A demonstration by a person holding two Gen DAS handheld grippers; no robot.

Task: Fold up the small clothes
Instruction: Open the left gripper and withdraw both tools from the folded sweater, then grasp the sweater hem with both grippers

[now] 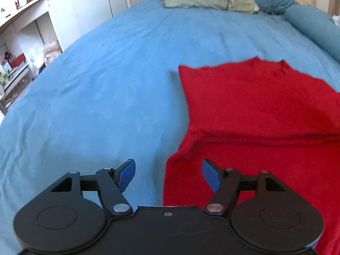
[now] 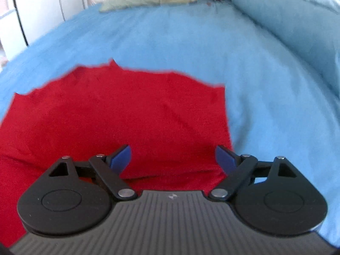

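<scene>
On the blue bed (image 1: pixel 106 74), both tools, left tool (image 1: pixel 167 175) and right tool (image 2: pixel 173 159), gape wide over the red sweater (image 1: pixel 255 106), holding nothing

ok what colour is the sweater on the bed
Solid red sweater, clearest in the left wrist view.

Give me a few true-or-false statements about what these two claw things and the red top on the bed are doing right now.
1. The left gripper is open. True.
2. The right gripper is clamped on the red top. False: its jaws stand wide apart and hold nothing.
3. The red top lies on a blue bedspread. True.
4. The top lies fully spread, with no fold. False: a fold edge runs across it, one layer lying over another.
5. A green pillow sits at the far end of the bed. True.
6. The top's neckline points toward the grippers. False: it points away, toward the pillows.
</scene>
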